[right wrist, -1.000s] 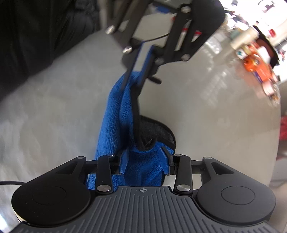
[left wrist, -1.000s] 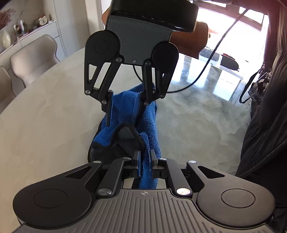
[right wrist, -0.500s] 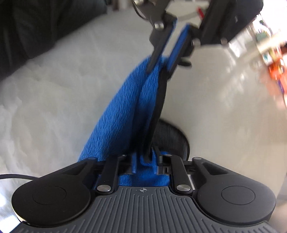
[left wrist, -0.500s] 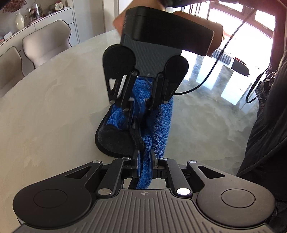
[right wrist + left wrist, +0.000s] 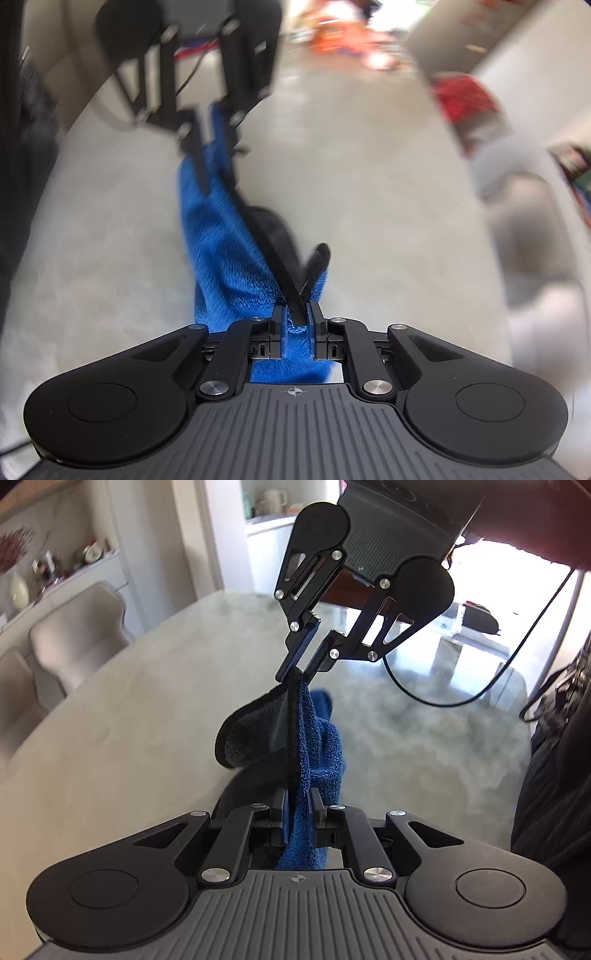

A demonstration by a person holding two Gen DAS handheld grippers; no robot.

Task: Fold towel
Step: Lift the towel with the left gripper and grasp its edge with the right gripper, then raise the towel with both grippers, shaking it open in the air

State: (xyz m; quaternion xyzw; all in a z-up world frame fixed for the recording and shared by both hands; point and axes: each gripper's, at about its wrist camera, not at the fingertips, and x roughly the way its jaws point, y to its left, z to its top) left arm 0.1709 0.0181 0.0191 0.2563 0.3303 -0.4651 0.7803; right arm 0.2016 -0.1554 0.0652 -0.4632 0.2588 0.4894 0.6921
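Note:
A blue towel [image 5: 321, 746] with a grey underside and black hem hangs in the air between both grippers, above the pale marble table [image 5: 110, 720]. My left gripper [image 5: 298, 808] is shut on one end of the towel. My right gripper [image 5: 295, 675] faces it from above and pinches the other end. In the right wrist view my right gripper [image 5: 297, 325] is shut on the blue towel [image 5: 221, 251] at its black hem, and the left gripper [image 5: 210, 147] holds the far end. That view is blurred.
Beige chairs [image 5: 77, 642] stand at the table's left edge, with a sideboard behind. A black cable [image 5: 480, 686] hangs at the right. A person in dark clothes [image 5: 554, 775] stands at the right. Coloured clutter [image 5: 469, 99] lies beyond the table.
Both grippers have lifted the towel off the table and pulled apart, so the towel now hangs stretched between them. The right gripper rose higher and the cameras tilted up.

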